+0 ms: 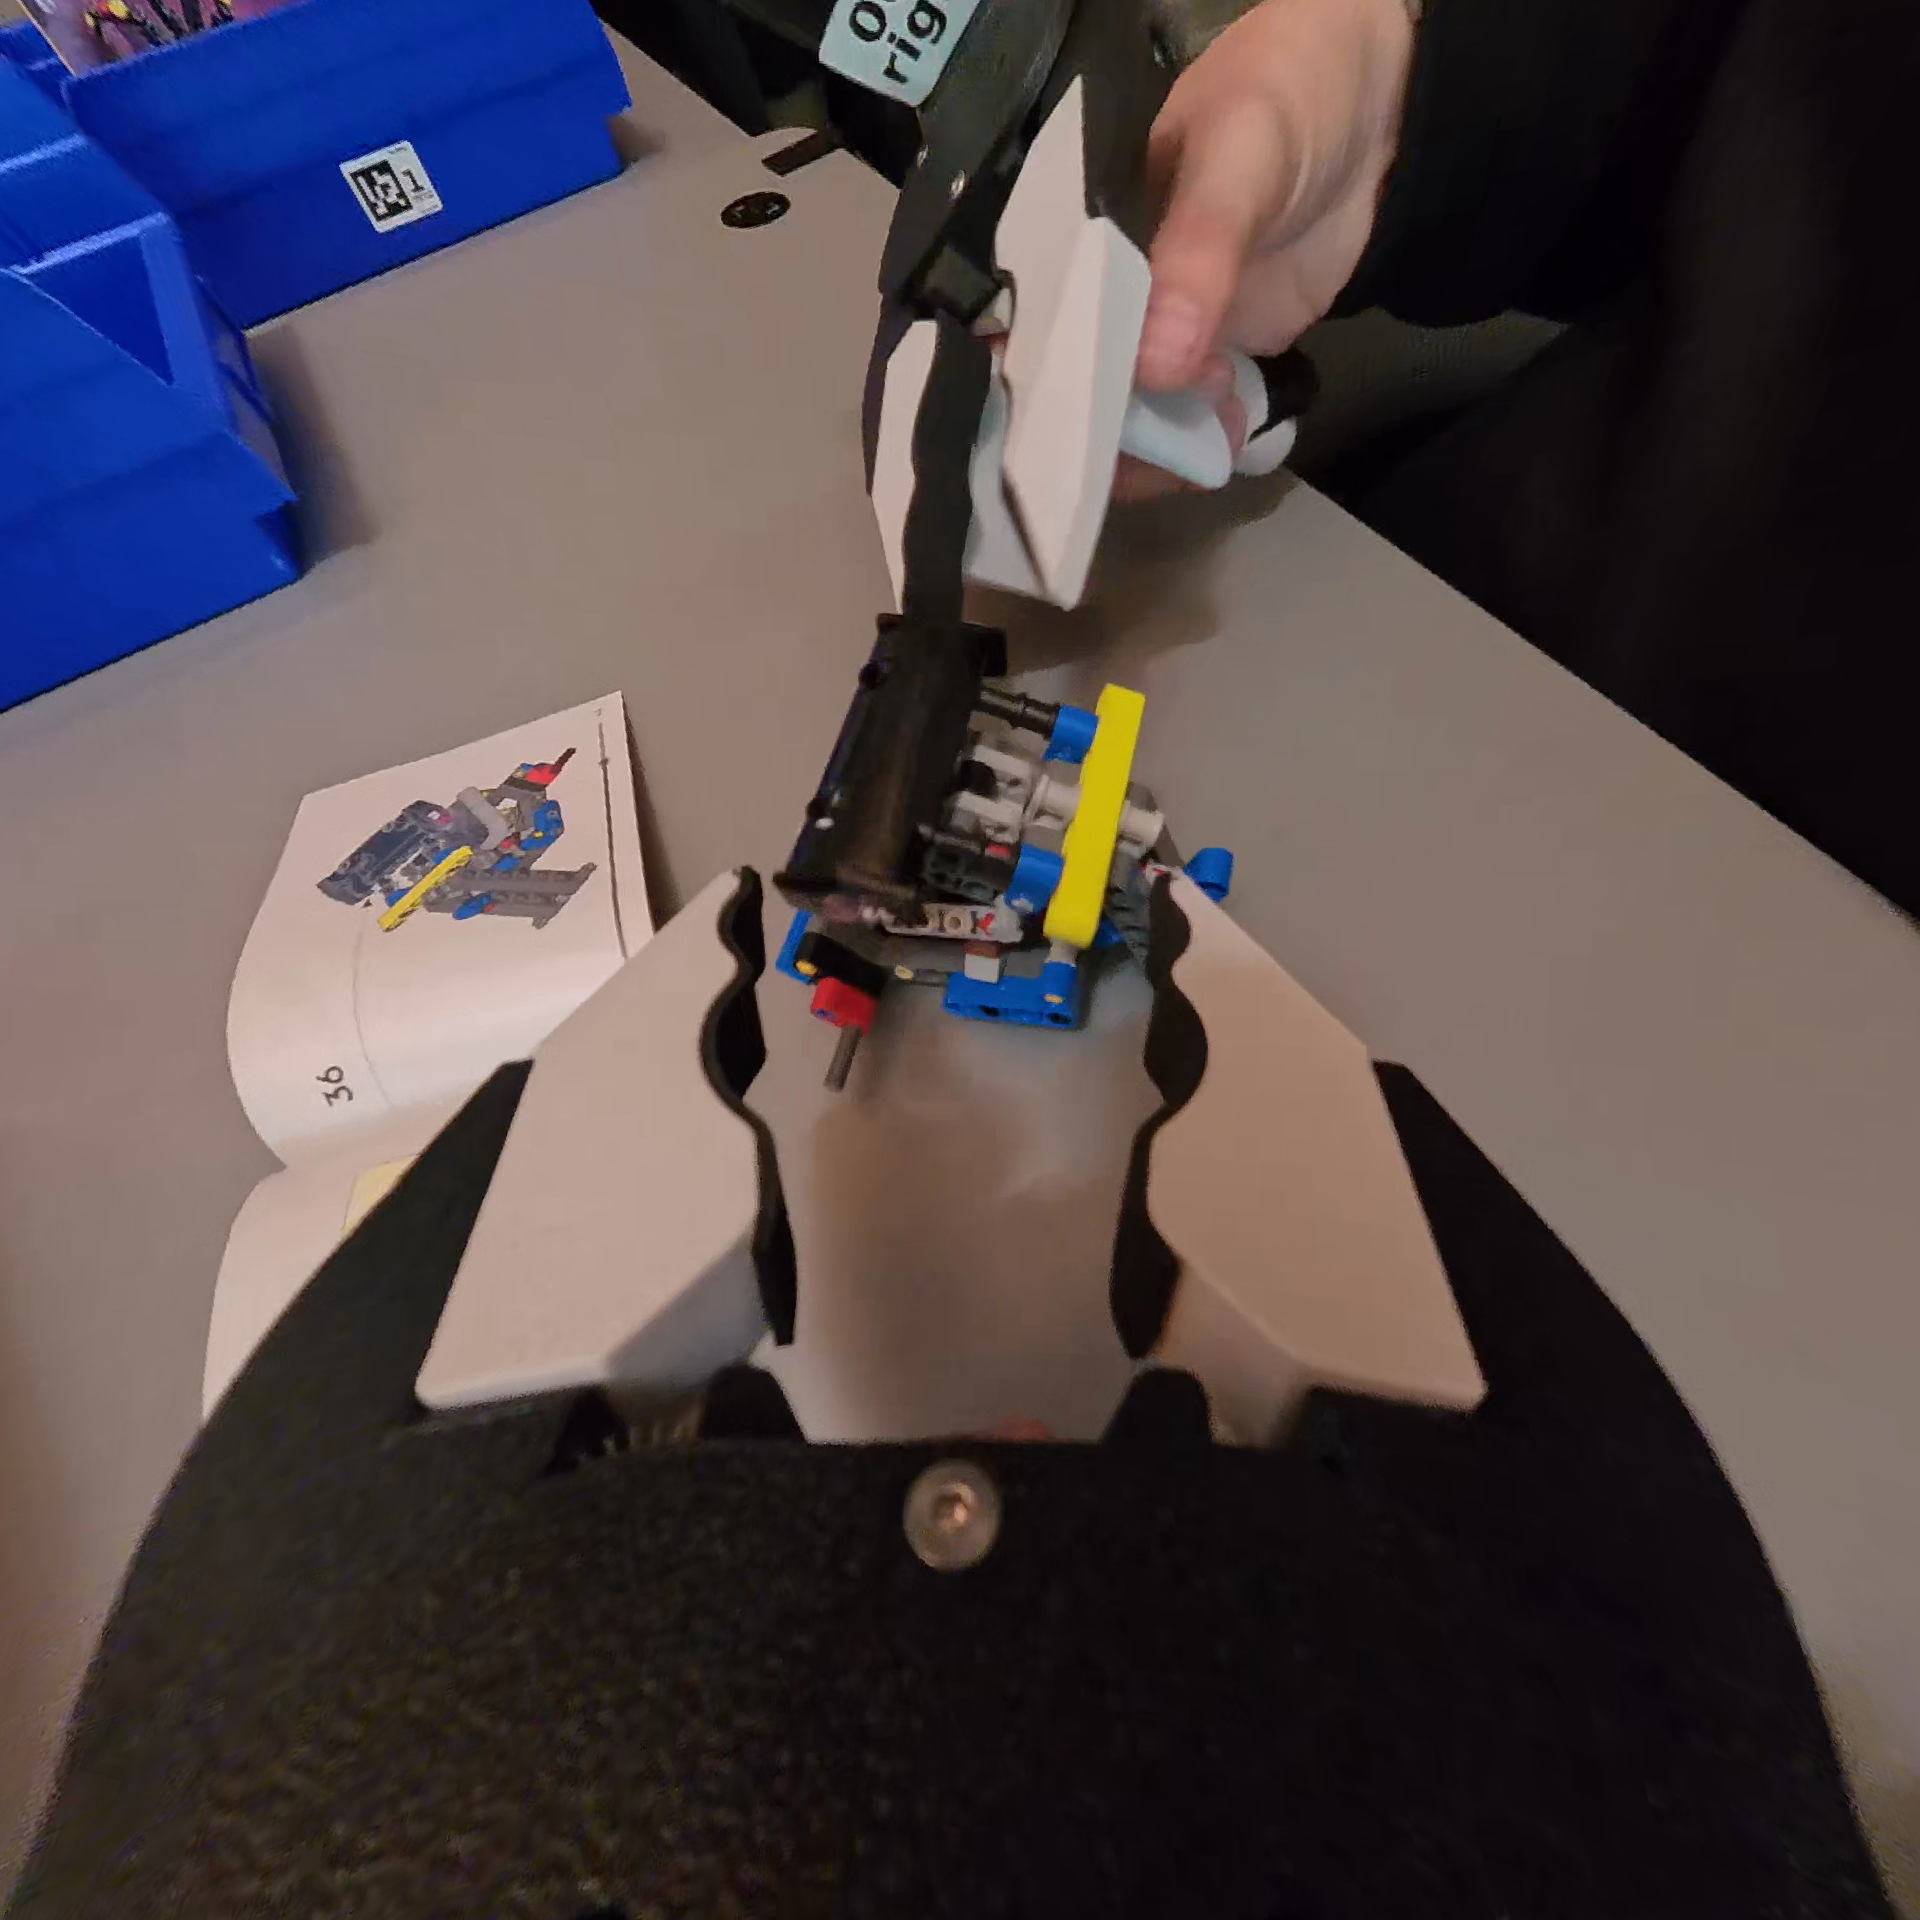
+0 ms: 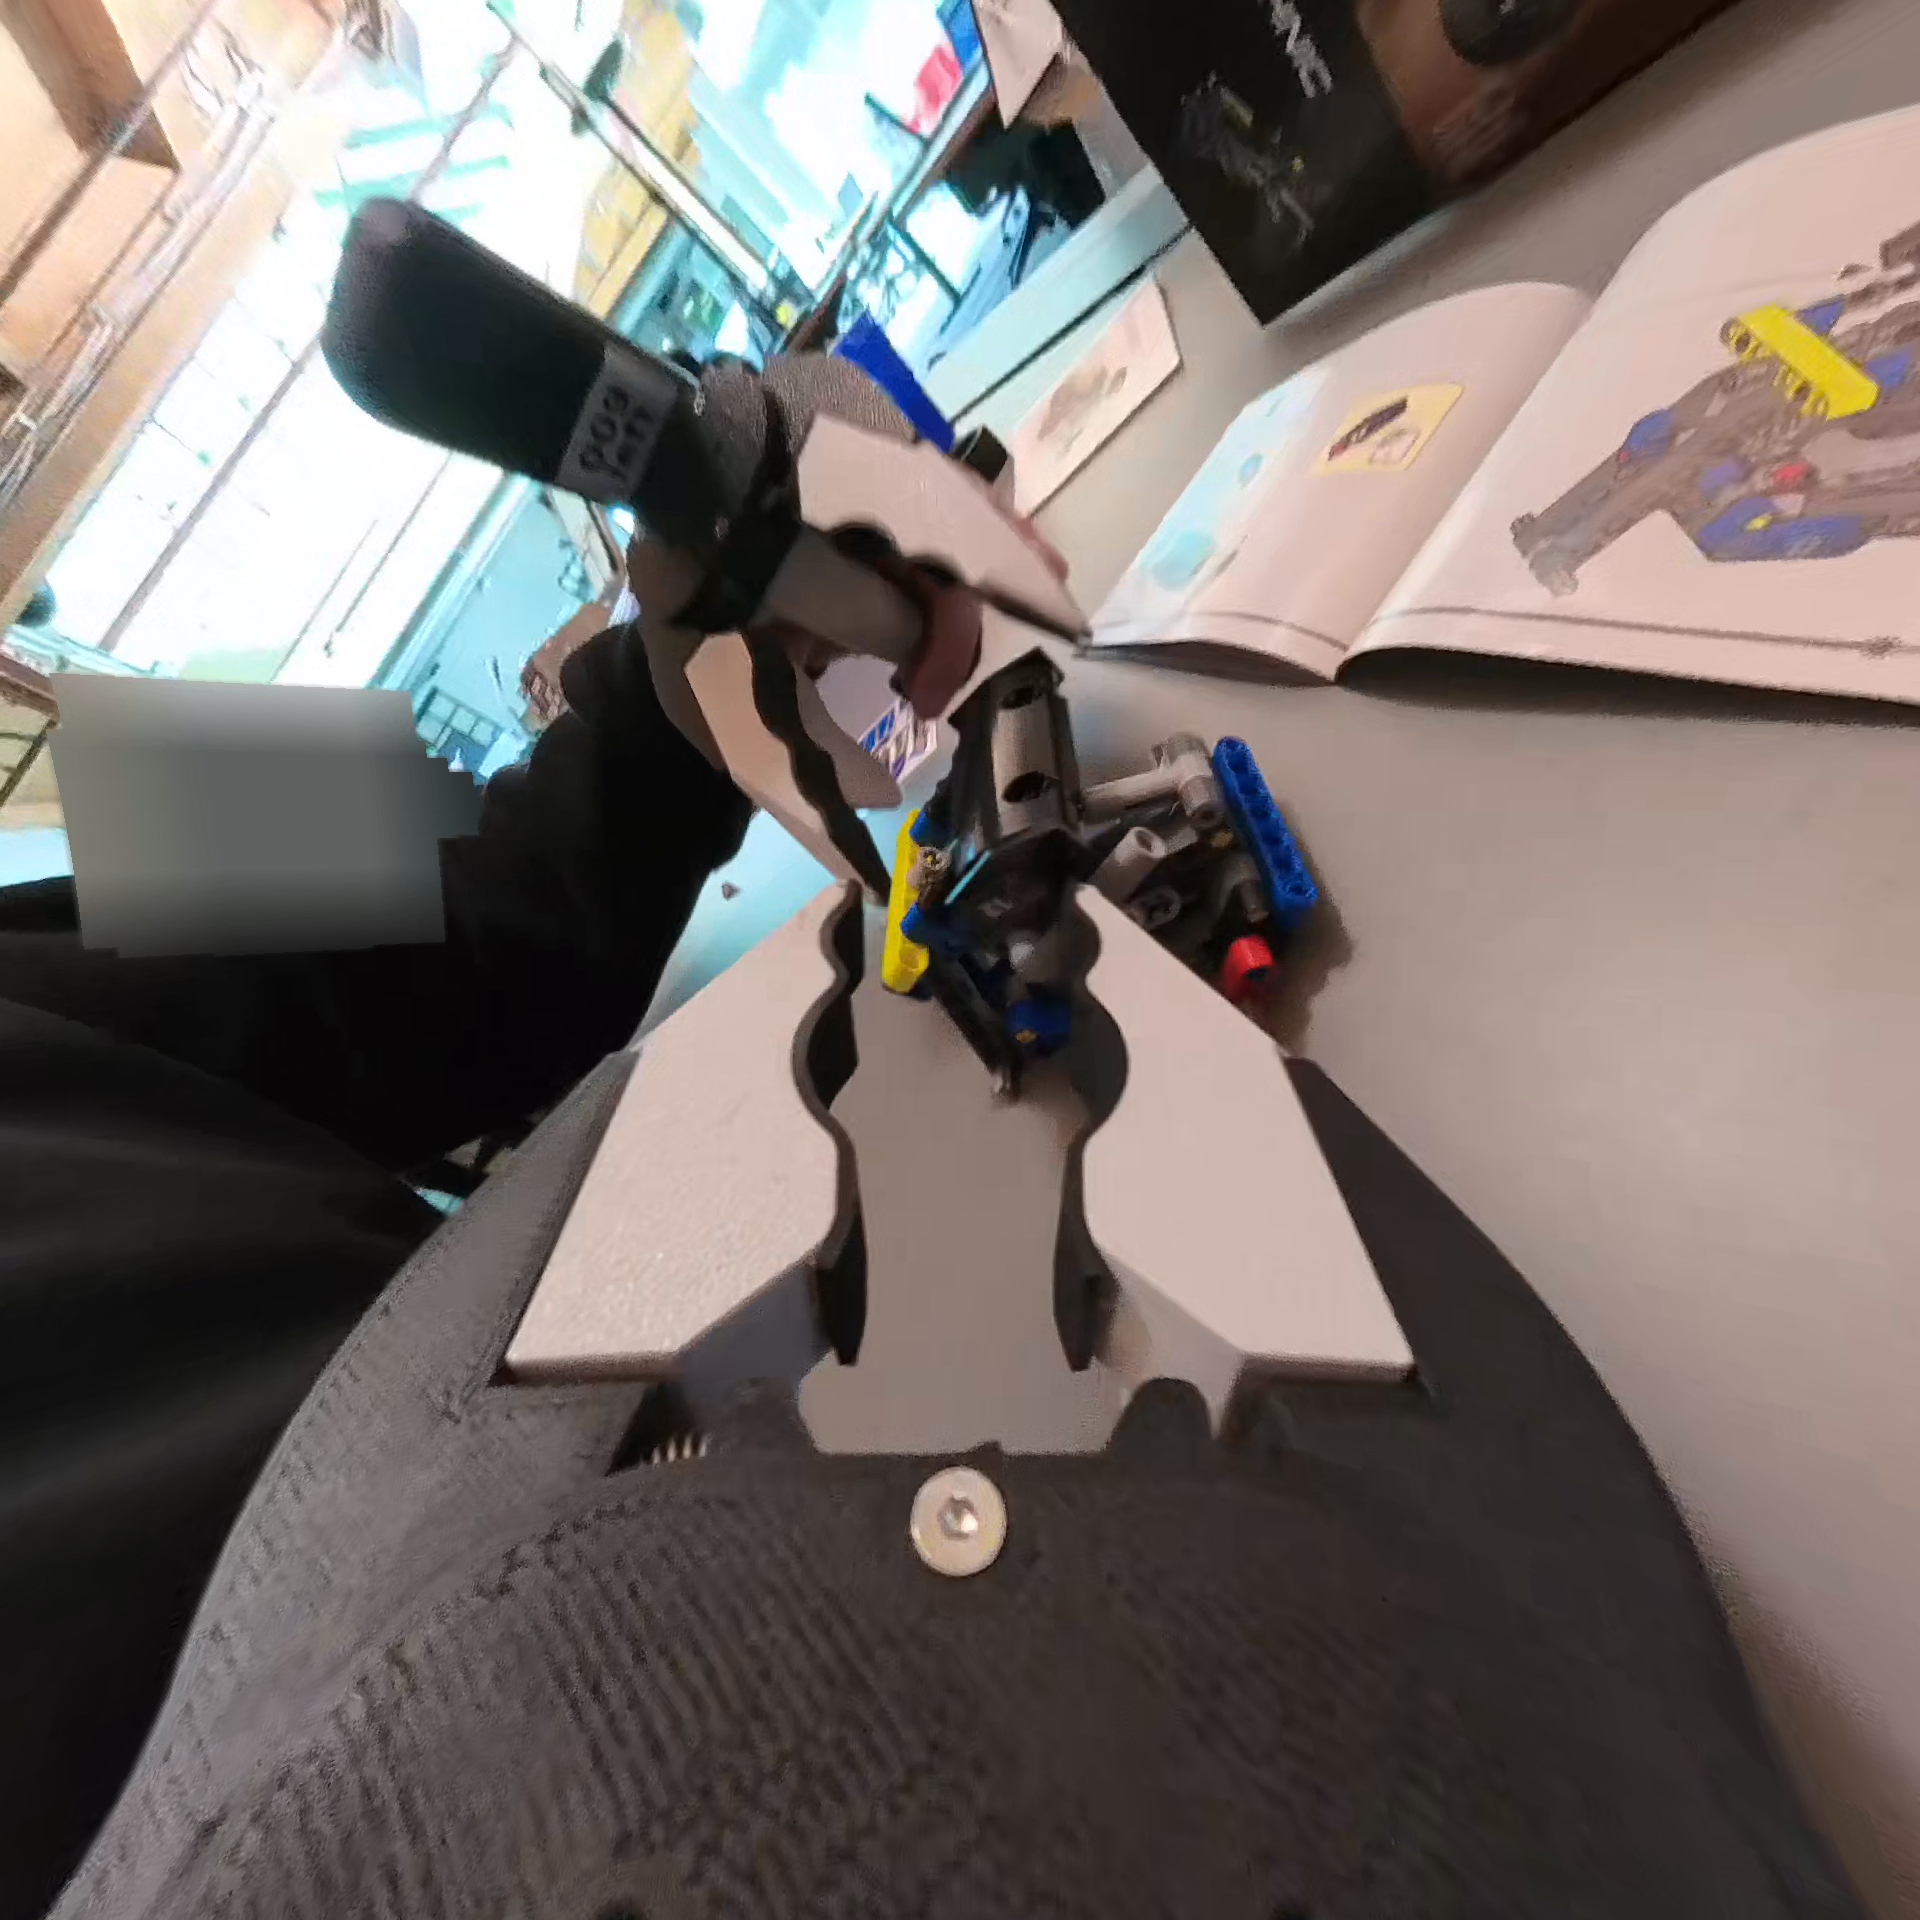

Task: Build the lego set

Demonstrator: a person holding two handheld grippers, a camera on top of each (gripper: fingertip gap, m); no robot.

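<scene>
A small brick model [image 1: 987, 852] with a black block, a yellow beam and blue pieces stands tilted on the grey table [image 1: 1455, 831]. My left gripper [image 1: 954, 883] is open, and its fingertips straddle the model's lower part without a clear press. My right gripper [image 1: 997, 608], held by a hand [image 1: 1268, 187], comes down from above to the upper end of the black block. In the right wrist view the model [image 2: 1029, 862] shows between my right gripper's [image 2: 971, 909] parted fingers. No pad plainly presses on it. The left gripper's fingers [image 2: 831, 790] reach in from above.
An open instruction booklet [image 1: 447, 914] lies left of the model and also shows in the right wrist view [image 2: 1558, 468]. Blue bins [image 1: 343, 135] stand at the far left. A black box [image 2: 1299, 135] stands behind the booklet. The table edge runs close on the right. The left gripper's tips are roughly 5 cm from the right gripper's.
</scene>
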